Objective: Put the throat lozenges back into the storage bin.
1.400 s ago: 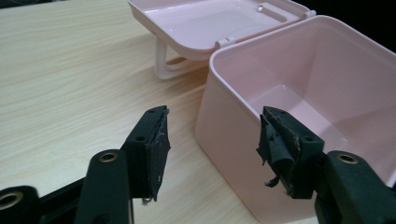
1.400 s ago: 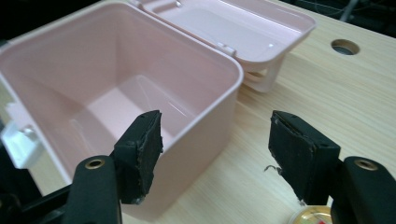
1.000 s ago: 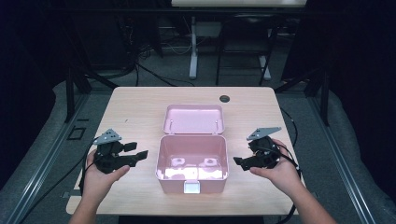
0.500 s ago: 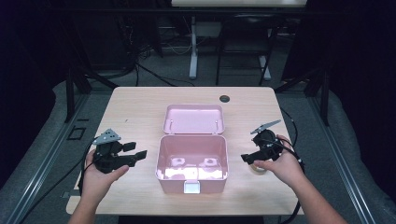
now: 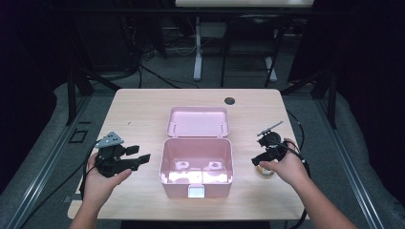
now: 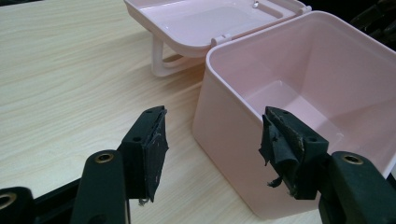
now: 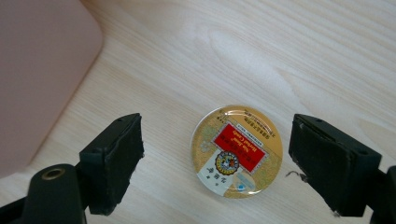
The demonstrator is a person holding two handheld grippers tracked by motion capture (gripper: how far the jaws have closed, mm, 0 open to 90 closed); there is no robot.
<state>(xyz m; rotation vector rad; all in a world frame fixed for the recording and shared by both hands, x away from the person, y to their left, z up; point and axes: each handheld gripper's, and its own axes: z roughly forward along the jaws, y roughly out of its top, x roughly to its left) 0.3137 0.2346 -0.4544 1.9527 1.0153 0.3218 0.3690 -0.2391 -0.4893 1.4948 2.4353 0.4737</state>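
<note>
Round tin waits between open jaws

Round tin [image 7: 236, 150] lies flat on the counter [image 5: 143, 105], at about 3 o'clock from the pink box [image 5: 197, 164], near its right wall. The right hand-held gripper [image 7: 217, 161] hangs above it, jaws spread wide and holding nothing, one to each side of the tin. To grip well, I judge it should come straight down until the pads [image 7: 116, 161] flank the rim, then close evenly (the glossy lid looks slippery). The left hand-held gripper [image 6: 212, 147] is also wide open and empty, at 9 o'clock from the box, one jaw overlapping its near wall in that gripper's view. The box lid [image 5: 198, 121] lies open behind.
</note>
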